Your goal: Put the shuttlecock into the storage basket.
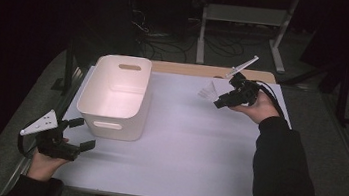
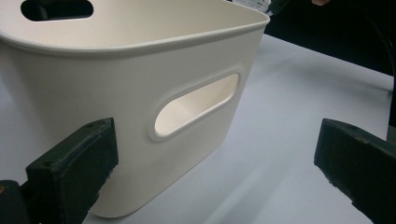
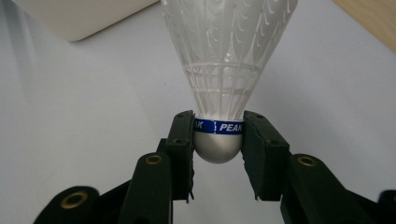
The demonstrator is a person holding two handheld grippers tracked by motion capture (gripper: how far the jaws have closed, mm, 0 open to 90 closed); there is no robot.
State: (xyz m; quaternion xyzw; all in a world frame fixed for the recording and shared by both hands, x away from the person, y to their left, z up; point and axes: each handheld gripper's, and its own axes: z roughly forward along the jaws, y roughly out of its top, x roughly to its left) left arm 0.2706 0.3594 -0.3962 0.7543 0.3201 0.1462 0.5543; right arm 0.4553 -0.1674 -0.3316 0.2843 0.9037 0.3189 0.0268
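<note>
A white plastic shuttlecock (image 3: 226, 60) with a blue band around its rounded cork is pinched by the cork between the pads of my right gripper (image 3: 218, 140). In the high view that right gripper (image 1: 219, 102) is lifted over the table's far right, with the shuttlecock (image 1: 208, 90) pointing left toward the bin. A white bin (image 1: 117, 93) with cut-out handles stands left of the middle. My left gripper (image 1: 82, 134) rests open at the table's front left corner, just short of the bin. The bin's near wall (image 2: 140, 93) looms between its wide-apart jaws, untouched.
The pale table top (image 1: 192, 145) stretches between the bin and my right forearm (image 1: 280, 161). A wooden strip (image 1: 191, 69) runs along the table's far edge. Beyond it are a white desk frame (image 1: 242, 20) and cables on a dark floor.
</note>
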